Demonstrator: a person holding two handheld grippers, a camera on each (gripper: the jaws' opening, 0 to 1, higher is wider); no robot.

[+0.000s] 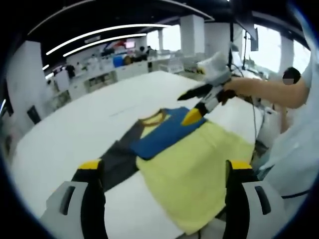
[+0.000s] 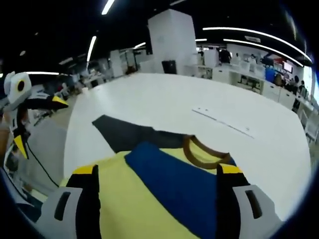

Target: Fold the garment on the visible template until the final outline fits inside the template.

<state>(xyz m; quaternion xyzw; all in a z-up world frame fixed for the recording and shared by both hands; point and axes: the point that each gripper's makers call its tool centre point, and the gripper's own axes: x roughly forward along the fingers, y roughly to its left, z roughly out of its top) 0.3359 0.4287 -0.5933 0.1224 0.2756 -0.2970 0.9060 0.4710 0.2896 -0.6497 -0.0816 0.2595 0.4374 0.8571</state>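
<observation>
Folding is under way, and you're between grabs right now: the garment [image 1: 189, 159] lies across the centre and lower right of the left gripper view on the white table [image 1: 75, 129], yellow body toward you, a blue panel [image 1: 167, 134] below the brown collar [image 1: 153, 118], and a dark sleeve [image 1: 117, 162] stretched flat to the lower left. Your left gripper [image 1: 164, 172] hangs above the cloth with its jaws spread wide and nothing between them. Your right gripper [image 1: 202, 102] comes in from the upper right of that view, jaws parted, its lower yellow tip just at the blue panel's far edge; whether it touches the fabric I can't tell. In the right gripper view, the right gripper [image 2: 157, 179] frames the blue panel and collar, jaws released, with the dark sleeve running out to the upper left. I can't make out a template outline on the table from these views. By my read, that sleeve is the loose end: your next move calls for pinching its outer tip and carrying it over the body, keeping everything on the table.
</observation>
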